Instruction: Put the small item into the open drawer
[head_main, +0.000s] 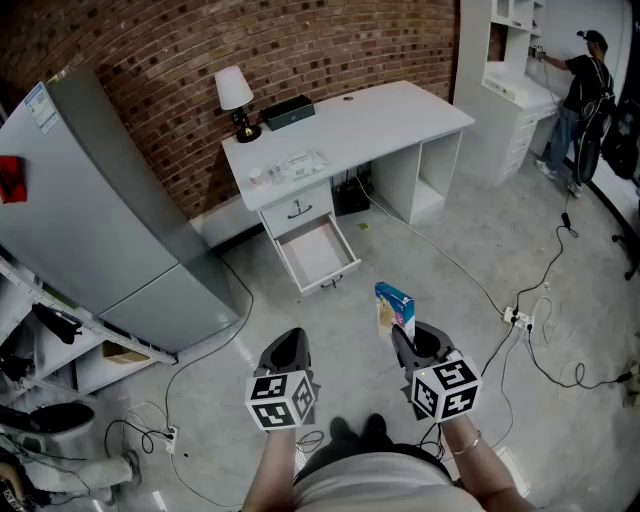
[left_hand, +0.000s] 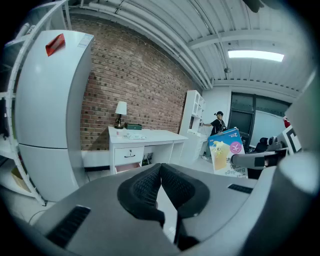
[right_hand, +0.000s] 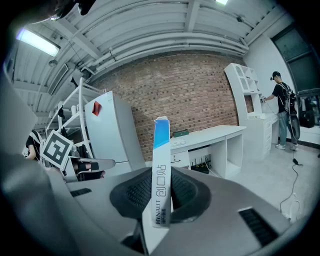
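Note:
My right gripper (head_main: 404, 338) is shut on a small flat blue and white box (head_main: 395, 306), held upright above the floor. In the right gripper view the box (right_hand: 160, 175) stands edge-on between the black pads (right_hand: 184, 192). My left gripper (head_main: 289, 351) hangs beside it at the same height, shut with nothing in it; its pads (left_hand: 145, 190) meet at the tips. The box (left_hand: 226, 151) also shows at the right of the left gripper view. The open drawer (head_main: 318, 254) juts out of the white desk (head_main: 345, 130) ahead and looks empty.
A grey fridge (head_main: 100, 210) stands at the left, with shelving (head_main: 60, 350) beside it. On the desk are a lamp (head_main: 236, 100), a dark box (head_main: 288, 112) and small items (head_main: 292, 166). Cables (head_main: 530, 330) trail across the floor at the right. A person (head_main: 580, 95) stands far right.

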